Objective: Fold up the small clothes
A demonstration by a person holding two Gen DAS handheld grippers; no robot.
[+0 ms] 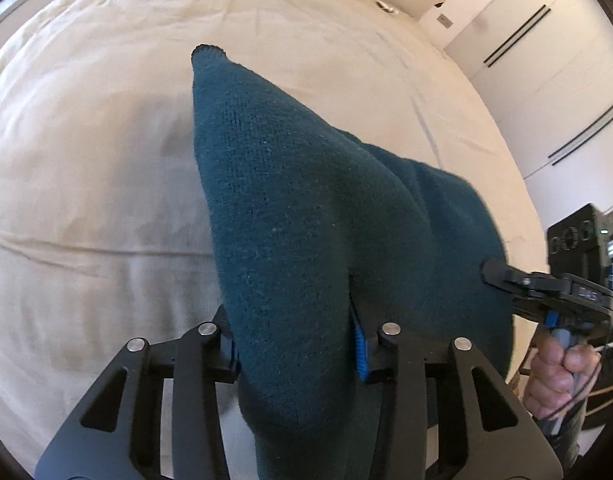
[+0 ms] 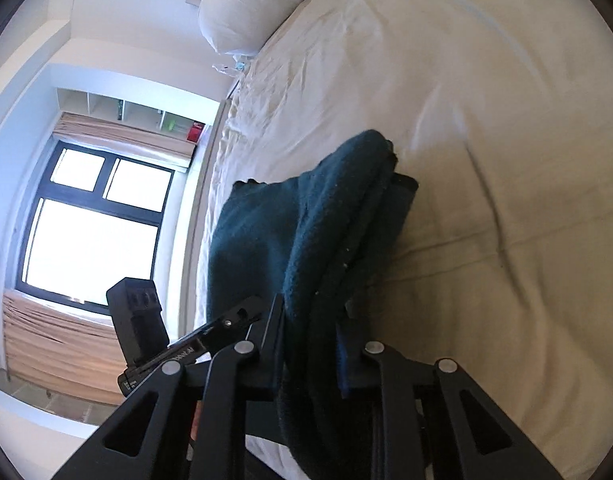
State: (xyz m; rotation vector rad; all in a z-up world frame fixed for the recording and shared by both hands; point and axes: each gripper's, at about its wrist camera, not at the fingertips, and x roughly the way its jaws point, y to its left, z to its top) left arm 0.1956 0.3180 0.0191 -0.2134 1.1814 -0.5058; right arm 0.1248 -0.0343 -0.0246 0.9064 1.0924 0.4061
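Note:
A dark teal knit garment (image 1: 298,200) hangs lifted above the cream bed sheet (image 1: 86,160), one corner poking up and away from the camera. My left gripper (image 1: 296,352) is shut on a thick bunch of its fabric, which fills the gap between the blue-padded fingers. My right gripper (image 1: 494,276) pinches the garment's right edge, with a hand (image 1: 554,372) on its handle. In the right wrist view the garment (image 2: 266,232) drapes in folds over my right gripper (image 2: 310,344), which is shut on it. The left gripper (image 2: 234,320) shows at its lower left edge.
The wide cream bed (image 2: 486,160) lies under both grippers. White pillows (image 2: 246,8) sit at its head. A window (image 2: 94,232) with wooden blinds and a wall shelf (image 2: 126,112) stand beyond one bed edge, white wardrobe doors (image 1: 546,60) beyond the other.

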